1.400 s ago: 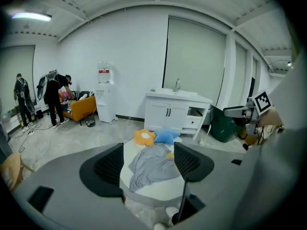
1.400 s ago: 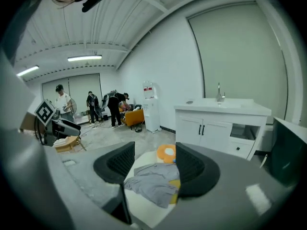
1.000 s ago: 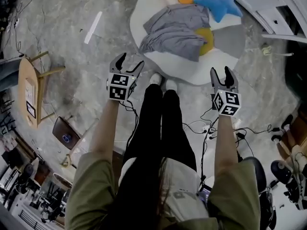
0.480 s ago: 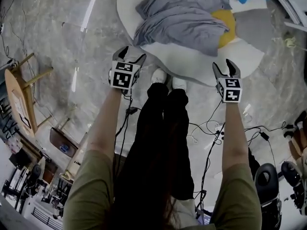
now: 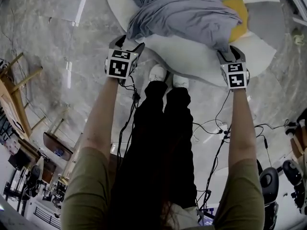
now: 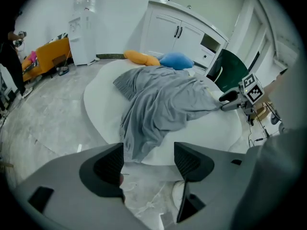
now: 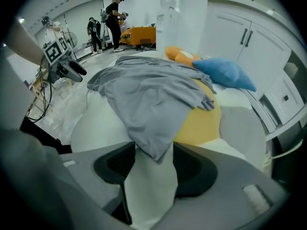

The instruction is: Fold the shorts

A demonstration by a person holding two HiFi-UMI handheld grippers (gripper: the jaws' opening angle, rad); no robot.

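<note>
Grey marbled floor (image 5: pixel 53 56) spreads around a low, round white surface (image 5: pixel 192 57), and white cabinets (image 6: pixel 182 32) and a water dispenser (image 6: pixel 84 30) stand behind it. On the surface the grey shorts (image 5: pixel 187 13) lie in a loose, rumpled heap, spread across its near half and partly covering a yellow patch (image 7: pixel 201 121). A blue cushion (image 7: pixel 225 73) and an orange cushion (image 6: pixel 141 58) sit at the far side, just beyond the shorts.

From where I stand, the person leans over the near edge, white shoes (image 5: pixel 157 73) almost touching the surface's rim, both arms stretched forward. The left hand-held gripper (image 6: pixel 148 162) hangs at the left of the rim with its jaws spread apart and nothing between them; one drooping end of the shorts reaches the edge of the surface just ahead of its left jaw, close but not inside the gap. The right hand-held gripper (image 7: pixel 153 169) is at the right end of the heap, low over the white top. Its jaws are also parted, and a pointed corner of the shorts dips down into the gap between them, with the fabric not pinched on either side. Loose cables (image 5: pixel 216 128) trail over the floor behind the person. Two people stand far off in the room, seen only in the right gripper view.
</note>
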